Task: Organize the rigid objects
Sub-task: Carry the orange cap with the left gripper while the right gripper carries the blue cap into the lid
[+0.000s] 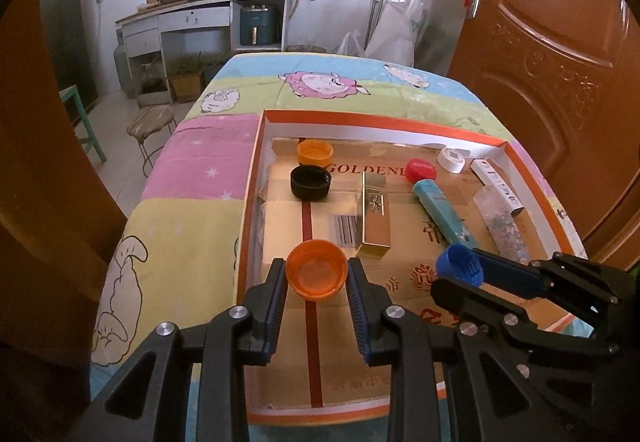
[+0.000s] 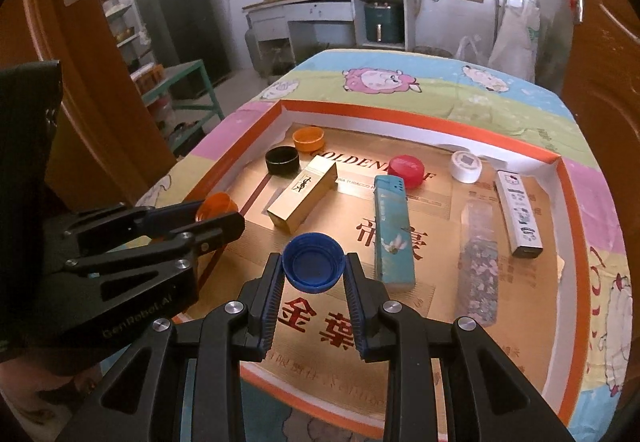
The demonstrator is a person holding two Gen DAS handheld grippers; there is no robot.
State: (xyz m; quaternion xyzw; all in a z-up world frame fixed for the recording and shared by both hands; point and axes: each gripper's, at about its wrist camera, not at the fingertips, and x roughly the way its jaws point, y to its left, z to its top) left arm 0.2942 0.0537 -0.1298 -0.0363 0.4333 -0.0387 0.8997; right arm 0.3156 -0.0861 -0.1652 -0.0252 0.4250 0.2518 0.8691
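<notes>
1. Caps were in both tongs: the left tongs (image 1: 317, 276) were closed on an orange cap (image 1: 316, 269), open side up, and the right tongs (image 2: 313, 268) were closed on a blue cap (image 2: 313, 267), also open side up.
2. Both held caps sat over the near part of a shallow tray (image 1: 532, 178) with an orange rim, the orange one toward its left side and the blue one nearer its middle.
3. Seen from the left wrist, the right tongs (image 1: 460, 266) came in from the right edge with the blue cap (image 1: 459, 264) at their tips; from the right wrist, the left tongs (image 2: 224, 212) reached in from the left with the orange cap (image 2: 216, 204).
4. In the tray's far left corner lay a second orange cap (image 2: 308, 138), with a black cap (image 2: 282, 160) just in front of it.
5. A gold box (image 2: 303, 193) lay beside the black cap, angled toward the near left.
6. A red cap (image 2: 406, 171) sat near the tray's middle, and a teal lighter (image 2: 393, 231) lay lengthwise just in front of it.
7. A white cap (image 2: 465, 166) sat toward the far right corner.
8. Along the right side lay a floral lighter (image 2: 480, 262) and a white lighter (image 2: 518, 218), side by side.
9. The tray rested on a tabletop covered by a cartoon-sheep cloth (image 1: 320, 82).
</notes>
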